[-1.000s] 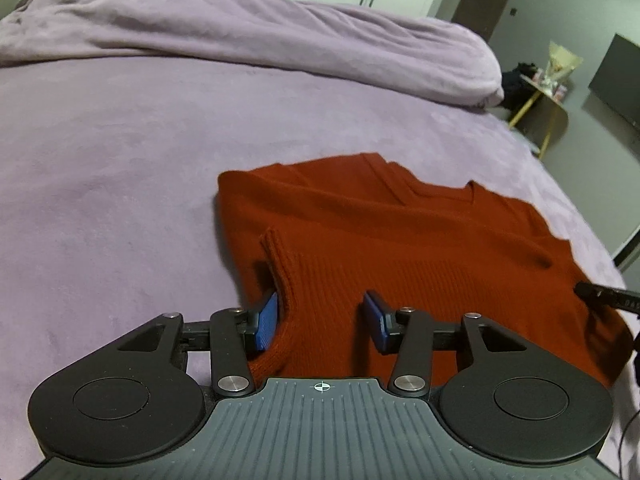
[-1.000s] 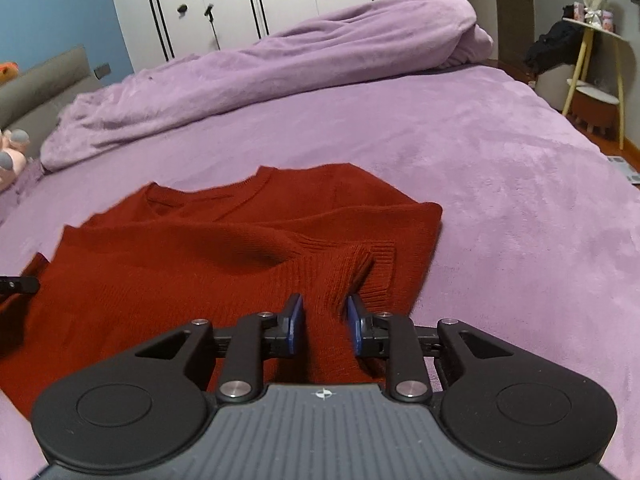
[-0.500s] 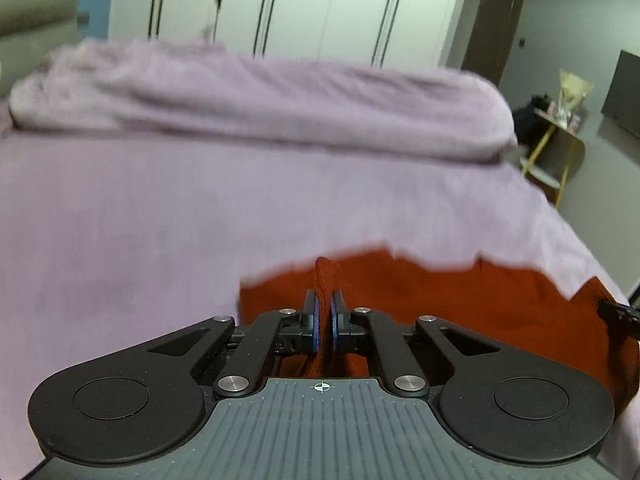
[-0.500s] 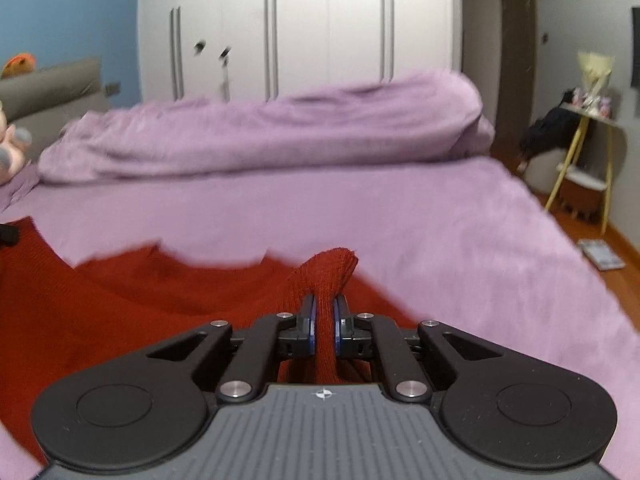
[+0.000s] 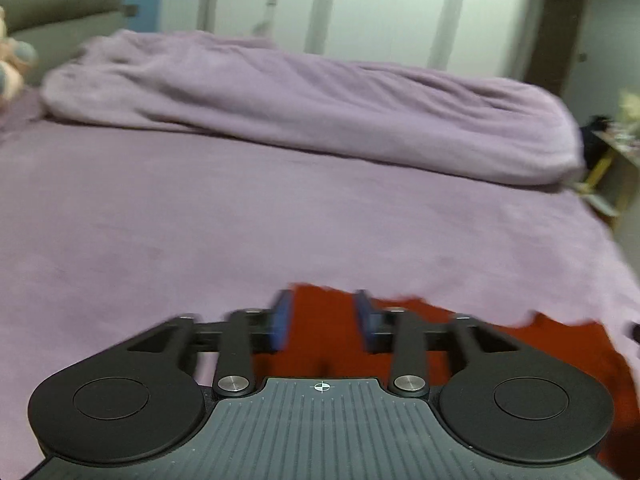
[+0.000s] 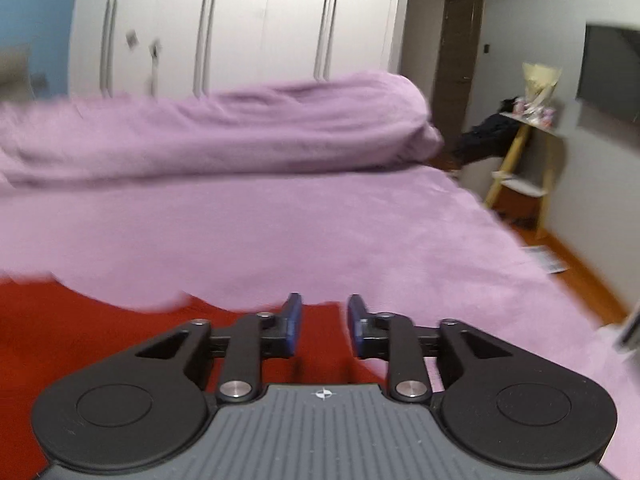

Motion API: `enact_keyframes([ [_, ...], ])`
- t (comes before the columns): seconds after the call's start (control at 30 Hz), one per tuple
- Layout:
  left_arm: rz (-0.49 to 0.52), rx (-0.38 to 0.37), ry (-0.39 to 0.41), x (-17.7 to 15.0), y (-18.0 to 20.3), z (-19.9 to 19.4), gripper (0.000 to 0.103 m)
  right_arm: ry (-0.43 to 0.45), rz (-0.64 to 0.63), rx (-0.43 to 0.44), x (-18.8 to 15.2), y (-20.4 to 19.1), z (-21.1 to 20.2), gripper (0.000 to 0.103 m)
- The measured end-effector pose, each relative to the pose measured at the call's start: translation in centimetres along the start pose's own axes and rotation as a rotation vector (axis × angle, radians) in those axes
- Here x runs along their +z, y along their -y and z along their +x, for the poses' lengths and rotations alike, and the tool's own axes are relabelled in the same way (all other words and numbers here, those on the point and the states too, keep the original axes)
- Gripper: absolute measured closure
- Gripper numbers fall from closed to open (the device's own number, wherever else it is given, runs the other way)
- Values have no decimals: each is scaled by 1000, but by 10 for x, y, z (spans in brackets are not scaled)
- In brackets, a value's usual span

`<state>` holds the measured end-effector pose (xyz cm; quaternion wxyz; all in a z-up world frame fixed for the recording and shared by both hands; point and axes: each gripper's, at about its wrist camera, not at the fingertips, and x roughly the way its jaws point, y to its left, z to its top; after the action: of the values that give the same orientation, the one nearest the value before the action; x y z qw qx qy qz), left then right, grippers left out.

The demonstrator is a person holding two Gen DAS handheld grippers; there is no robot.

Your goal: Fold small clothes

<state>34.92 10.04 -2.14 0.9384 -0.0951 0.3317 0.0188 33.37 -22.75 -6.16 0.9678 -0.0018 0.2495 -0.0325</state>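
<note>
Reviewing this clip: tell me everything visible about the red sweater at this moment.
The red sweater is a rust-red knit that lies on the purple bedspread; blur hides its details. Only its far edge shows, ragged against the bed, low in both wrist views. The left claw and right claw hover above it, jaws opening, pads apart, gripping no cloth. Whether anything touches it besides the bed cannot be told.

Bed (image 5: 248, 216) in purple cover — red sweater (image 5: 324, 344) flat at near edge, rolled purple duvet (image 5: 320, 108) across far side.
</note>
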Motion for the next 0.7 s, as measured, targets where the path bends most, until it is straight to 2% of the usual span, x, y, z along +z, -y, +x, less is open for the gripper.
enact_keyframes([
  [0.1,53,-79,4,-16,23,4,43,-60,162,338,-7,-23,1,69],
  [0.17,66,-100,-8,-21,35,18,42,-117,221,486,-15,-46,12,69],
  [0.2,67,-94,-12,-24,40,26,41,-140,221,518,-19,-57,20,69],
  [0.3,40,-49,-36,-33,42,51,41,-179,201,478,-31,-64,42,70],
  [0.4,117,60,-36,-44,38,69,40,-148,228,421,-34,-29,51,70],
  [0.43,134,75,-29,-46,36,71,40,-124,208,389,-34,-14,52,70],
  [0.5,98,53,-11,-47,23,71,38,-95,186,326,-35,17,51,70],
  [0.57,65,39,-10,-45,17,72,39,-85,228,275,-34,54,57,70],
  [0.67,82,48,-11,-46,21,73,39,-68,239,141,-32,78,56,66],
  [0.7,86,50,-11,-46,22,72,39,-76,274,128,-34,85,59,65],
])
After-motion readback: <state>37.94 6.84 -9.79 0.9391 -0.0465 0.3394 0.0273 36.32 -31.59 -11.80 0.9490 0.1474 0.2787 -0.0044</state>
